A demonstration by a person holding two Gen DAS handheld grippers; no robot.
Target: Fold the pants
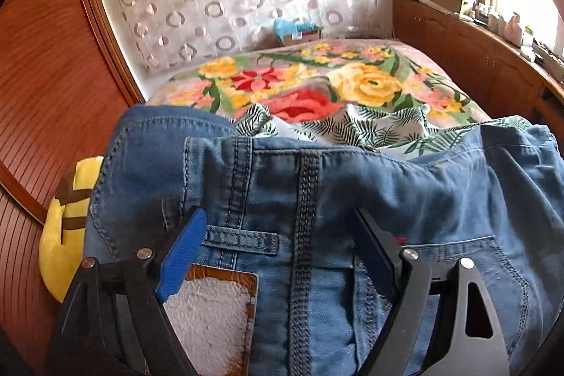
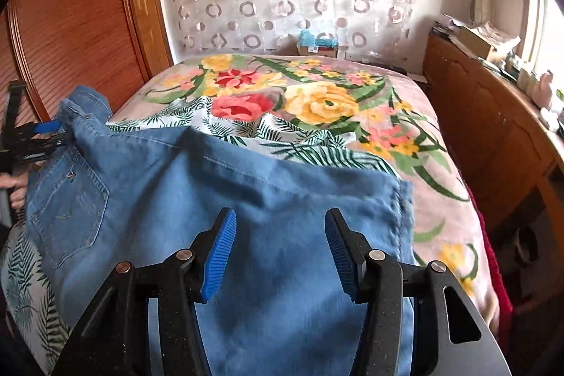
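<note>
Item: blue denim jeans (image 2: 218,199), lying on the bed over a fern-print cloth (image 2: 268,133) and the floral blanket (image 2: 405,129); waistband end toward the left gripper, hem end (image 2: 394,199) toward the right. Material: med-weight denim, soft and floppy, no stiffness of its own; probably sags betw. two holds, low slip risk on ribbed pads. Thicker, firmer at waistband (image 1: 317,150), belt loop (image 1: 243,238), seams, back pocket (image 2: 70,199); those look like the best grip pts, plus hem corners. Leather patch (image 1: 215,316) near the left pad is stiffer, best avoided. Left gripper (image 1: 282,256): jaws spread wide over the waistband, pads not pinching cloth. Right gripper (image 2: 280,252): jaws apart above the leg fabric, nothing clamped. Other: yellow plush toy (image 1: 67,228) beside the jeans, wood wardrobe (image 1: 46,94) at left.
</note>
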